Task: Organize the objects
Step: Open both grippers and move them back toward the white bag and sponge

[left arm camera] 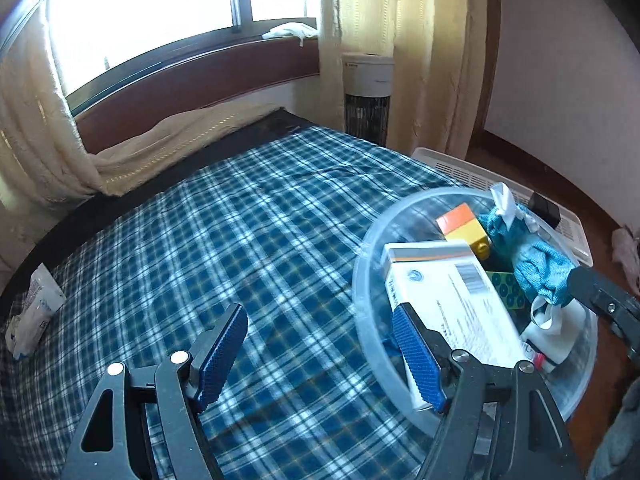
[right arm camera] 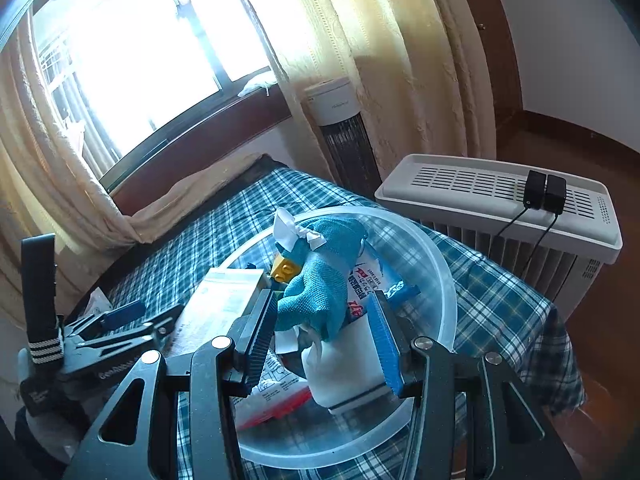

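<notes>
While the left gripper (left arm camera: pixel 320 354) gapes empty, only the right view shows the right gripper (right arm camera: pixel 324 338) open around a teal cloth (right arm camera: pixel 320 280).

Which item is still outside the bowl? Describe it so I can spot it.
On the plaid-covered table, look to the edge farthest from the clear bowl. There lies a white packet with blue print, alone, while everything else is piled in the bowl.

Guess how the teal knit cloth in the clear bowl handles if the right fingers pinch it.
The teal knit cloth looks soft and crumpled, so it likely sags and drapes rather than holding shape. Its textured weave probably grips well. It lies over other items in the clear bowl and may drag them.
</notes>
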Demonstrator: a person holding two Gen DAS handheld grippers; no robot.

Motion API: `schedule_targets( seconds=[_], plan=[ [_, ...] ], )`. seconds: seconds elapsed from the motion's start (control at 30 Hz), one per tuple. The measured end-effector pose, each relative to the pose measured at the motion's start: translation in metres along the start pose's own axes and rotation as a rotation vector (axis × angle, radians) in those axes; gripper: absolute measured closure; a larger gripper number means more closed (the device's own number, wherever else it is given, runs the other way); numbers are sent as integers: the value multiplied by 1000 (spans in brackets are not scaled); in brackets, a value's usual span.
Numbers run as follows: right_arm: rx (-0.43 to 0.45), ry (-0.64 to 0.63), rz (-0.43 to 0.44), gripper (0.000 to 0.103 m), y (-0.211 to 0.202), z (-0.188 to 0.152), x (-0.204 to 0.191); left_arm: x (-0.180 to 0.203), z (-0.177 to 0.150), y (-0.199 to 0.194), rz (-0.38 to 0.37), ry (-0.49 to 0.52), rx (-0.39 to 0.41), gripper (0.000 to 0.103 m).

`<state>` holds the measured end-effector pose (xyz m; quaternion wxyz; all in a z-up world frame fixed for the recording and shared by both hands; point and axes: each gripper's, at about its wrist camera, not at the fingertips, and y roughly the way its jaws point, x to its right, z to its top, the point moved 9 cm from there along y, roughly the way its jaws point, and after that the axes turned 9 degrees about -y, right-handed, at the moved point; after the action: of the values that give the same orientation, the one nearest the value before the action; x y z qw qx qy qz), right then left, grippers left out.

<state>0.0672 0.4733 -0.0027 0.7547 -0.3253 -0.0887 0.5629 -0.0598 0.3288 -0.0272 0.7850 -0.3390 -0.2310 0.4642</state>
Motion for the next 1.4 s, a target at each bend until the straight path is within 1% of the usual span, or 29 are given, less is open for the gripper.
schedule_targets(
  seconds=[0.1,0.23,0.33,0.5,0.7,0.93,1.0,1.23,1.4],
  plan=[
    [2,-3,2,54,-1,0,-2,6,-3,4,4,14,-9,24],
    [10,-7,-5,54,-4,1,-2,6,-5,1,-12,12,-15,22],
    [19,-10,-19,54,-7,3,-3,2,-3,-4,-17,5,-4,20],
    [25,-15,-16,54,-10,5,-8,-5,-1,-12,-25,-12,4,15],
    [34,-31,-7,54,-12,8,-20,-19,1,-22,-18,-30,17,14],
    [40,-50,8,49,-12,10,-40,-50,0,-30,17,-73,32,11],
    [45,-56,16,44,-13,11,-47,-61,-1,-32,29,-86,33,11],
    [49,-92,41,43,-12,12,-74,-102,-7,-38,81,-146,31,11],
    [45,-119,61,42,-12,11,-94,-125,-13,-44,128,-161,44,11]
  ],
)
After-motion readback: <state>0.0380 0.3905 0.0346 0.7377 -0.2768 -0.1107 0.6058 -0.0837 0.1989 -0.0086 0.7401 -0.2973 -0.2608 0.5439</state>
